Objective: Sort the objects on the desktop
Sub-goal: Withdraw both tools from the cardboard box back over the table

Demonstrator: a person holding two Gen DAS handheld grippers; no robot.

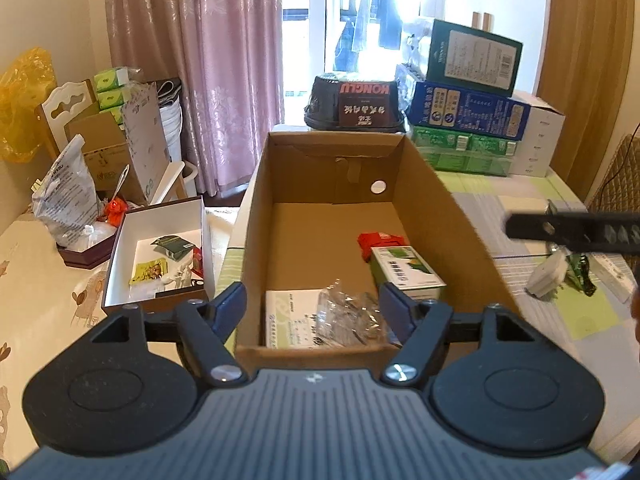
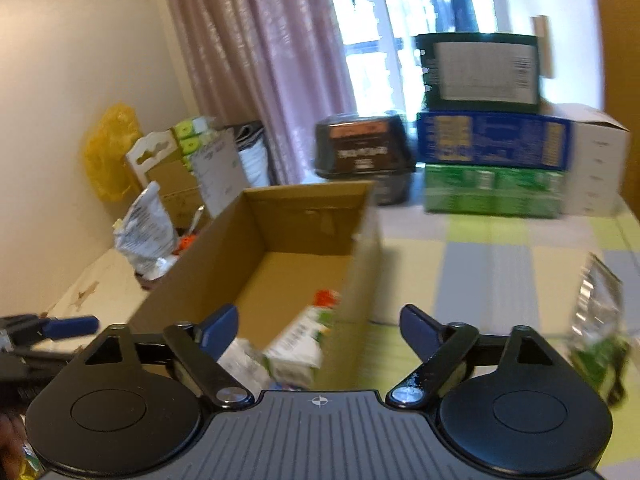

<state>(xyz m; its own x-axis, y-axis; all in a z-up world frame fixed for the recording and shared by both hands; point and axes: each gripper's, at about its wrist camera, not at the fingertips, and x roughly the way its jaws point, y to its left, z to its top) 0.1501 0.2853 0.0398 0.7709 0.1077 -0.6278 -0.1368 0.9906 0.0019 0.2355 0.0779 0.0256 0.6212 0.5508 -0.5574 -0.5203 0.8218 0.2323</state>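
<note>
An open cardboard box (image 1: 436, 216) stands on the table in front of my left gripper (image 1: 312, 306), which is open and empty over the box's near end. Inside lie a green-and-white carton (image 1: 406, 268), a red packet (image 1: 374, 242), crumpled clear plastic (image 1: 352, 312) and a white leaflet (image 1: 290, 318). My right gripper (image 2: 318, 326) is also open and empty, near the same box (image 2: 280, 236), whose right wall runs between its fingers. The view is blurred. The right gripper's arm (image 1: 576, 230) shows at the far right of the left wrist view. A white plug (image 1: 546, 274) with a green cable lies on the tablecloth.
A small white-lined box (image 1: 160, 248) of packets sits left of the carton. Stacked green, blue and white boxes (image 1: 468, 100) and a dark basket (image 1: 356, 102) stand at the back. Bags and a chair (image 1: 64, 116) crowd the left. A shiny packet (image 2: 598, 308) lies at right.
</note>
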